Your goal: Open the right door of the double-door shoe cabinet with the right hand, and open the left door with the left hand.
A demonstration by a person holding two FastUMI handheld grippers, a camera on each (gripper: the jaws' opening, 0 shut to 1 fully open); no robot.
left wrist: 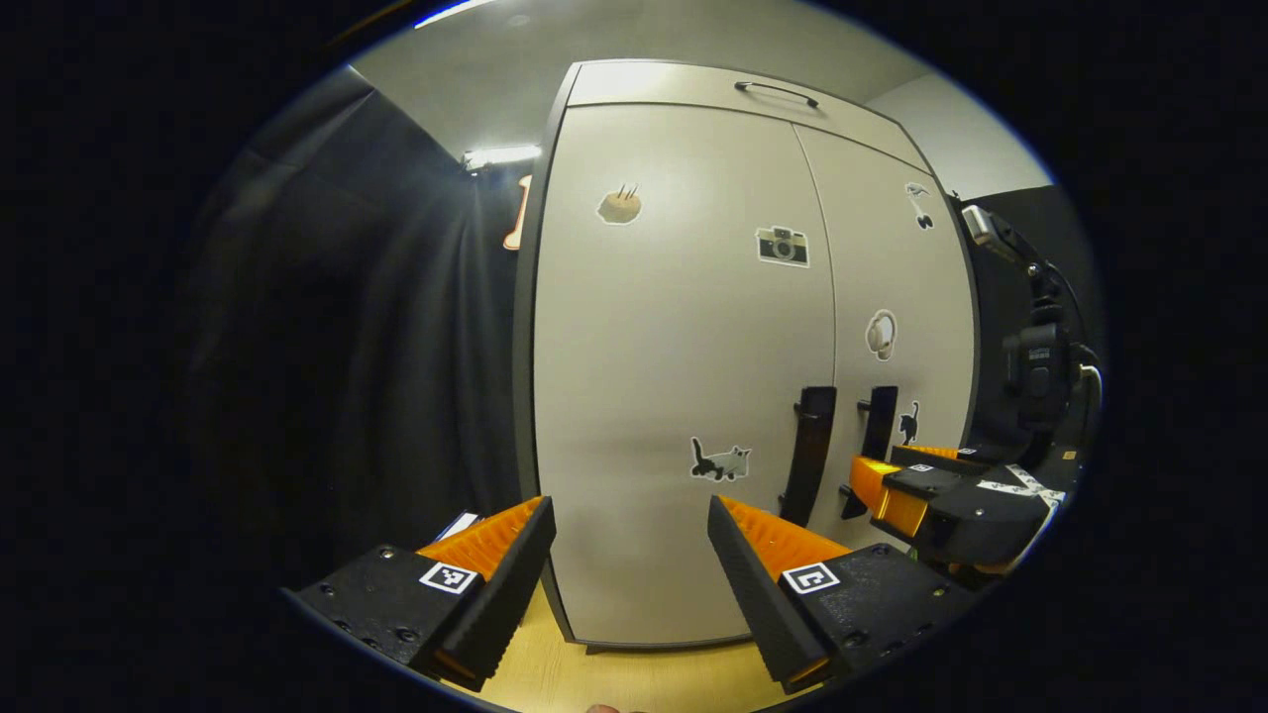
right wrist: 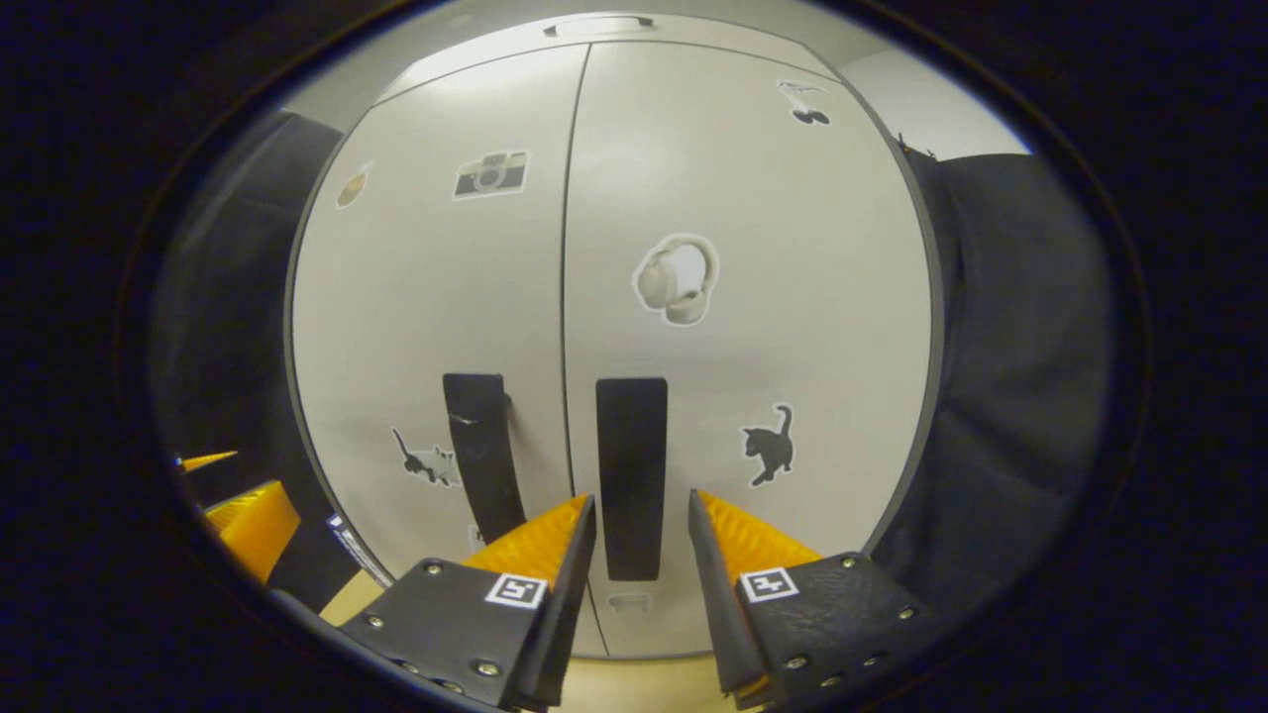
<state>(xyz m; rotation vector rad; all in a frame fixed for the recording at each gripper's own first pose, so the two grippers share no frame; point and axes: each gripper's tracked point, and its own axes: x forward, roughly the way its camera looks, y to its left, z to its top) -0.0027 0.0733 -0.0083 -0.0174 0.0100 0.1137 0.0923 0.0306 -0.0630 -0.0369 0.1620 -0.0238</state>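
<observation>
Now both doors of the cabinet (right wrist: pixel 614 248) sit closed. Right gripper (right wrist: pixel 642 520) is spread open, its fingers either side of the right handle (right wrist: pixel 631 465) without touching it. Left gripper (left wrist: pixel 631 525) is open too, facing the left door (left wrist: pixel 674 327), short of the left handle (left wrist: pixel 810 451).

Black curtain (left wrist: pixel 327 327), pale wood floor (left wrist: pixel 594 678), ceiling light (left wrist: pixel 500 155).

In the right gripper view, the lower end of the right door's handle (right wrist: pixel 631 475) sits between the right tongs (right wrist: pixel 641 515); whether the tips touch it cannot be told. The left tongs (right wrist: pixel 243 520) are cut off at the edge there. In the left gripper view, the right tongs (left wrist: pixel 897 490) hide the foot of that handle.
</observation>
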